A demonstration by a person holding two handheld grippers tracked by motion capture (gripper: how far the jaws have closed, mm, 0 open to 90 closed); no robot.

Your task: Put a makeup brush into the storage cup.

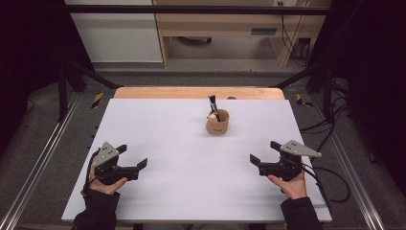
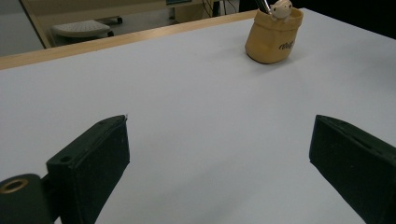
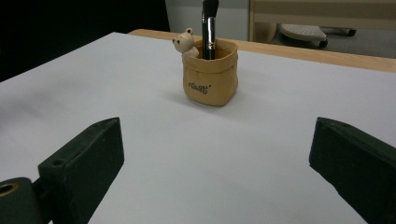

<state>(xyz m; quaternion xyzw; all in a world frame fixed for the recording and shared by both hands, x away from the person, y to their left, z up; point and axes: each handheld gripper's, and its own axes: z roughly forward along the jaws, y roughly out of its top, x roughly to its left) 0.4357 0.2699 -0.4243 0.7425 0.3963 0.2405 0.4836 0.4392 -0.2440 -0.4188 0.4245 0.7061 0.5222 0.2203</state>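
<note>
the left claw (image 1: pixel 130 156) rests at the near left of the white bench (image 1: pixel 158 129), held in a hand (image 1: pixel 103 184), its jaws spread wide and grasping nothing. toward the far middle of the bench, well apart from both claws, stands a small tan pot (image 1: pixel 218 122) with a brush (image 1: pixel 213 106) upright in it and a little bear figure (image 1: pixel 211 115) on its rim. at the near right the right claw (image 1: pixel 265 152) is likewise released and empty, aimed inward toward the pot. judging by this, the work is at its very start: nothing is reached for yet, and the likely next move is for one claw to travel forward to the pot and close on the brush handle above the rim without tipping the pot. the left gripper view shows the pot (image 2: pixel 273 36) far off at its upper right, the brush cut off by the edge. the right gripper view faces the pot (image 3: pixel 210 77) almost straight on, showing the brush's metal ferrule (image 3: pixel 209 30), the bear (image 3: pixel 186 42) on the pot's left lip and some lettering on the front, details too small to read from above.
</note>
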